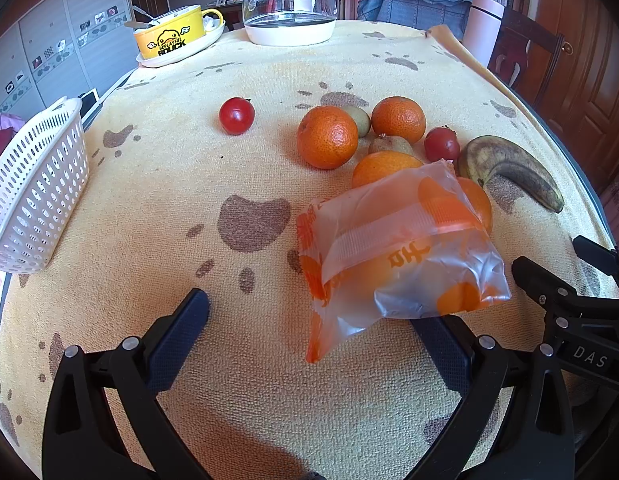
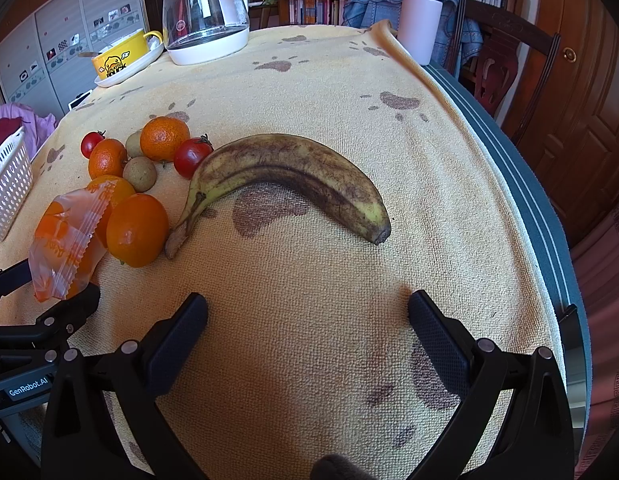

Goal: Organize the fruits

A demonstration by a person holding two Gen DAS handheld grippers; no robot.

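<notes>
At the left edge of the tabletop, which is covered by a yellow paw-print towel, a white slotted basket is seen empty, well apart from a lone red tomato. Further right, oranges, two greenish-brown fruits, a second tomato and an orange-printed plastic bag are clustered together, with a browned banana laid just beside them. The left tongs are held wide open with nothing gripped, the bag's near corner lying over one finger, and the right tongs are likewise spread wide and empty, short of the banana.
</notes>
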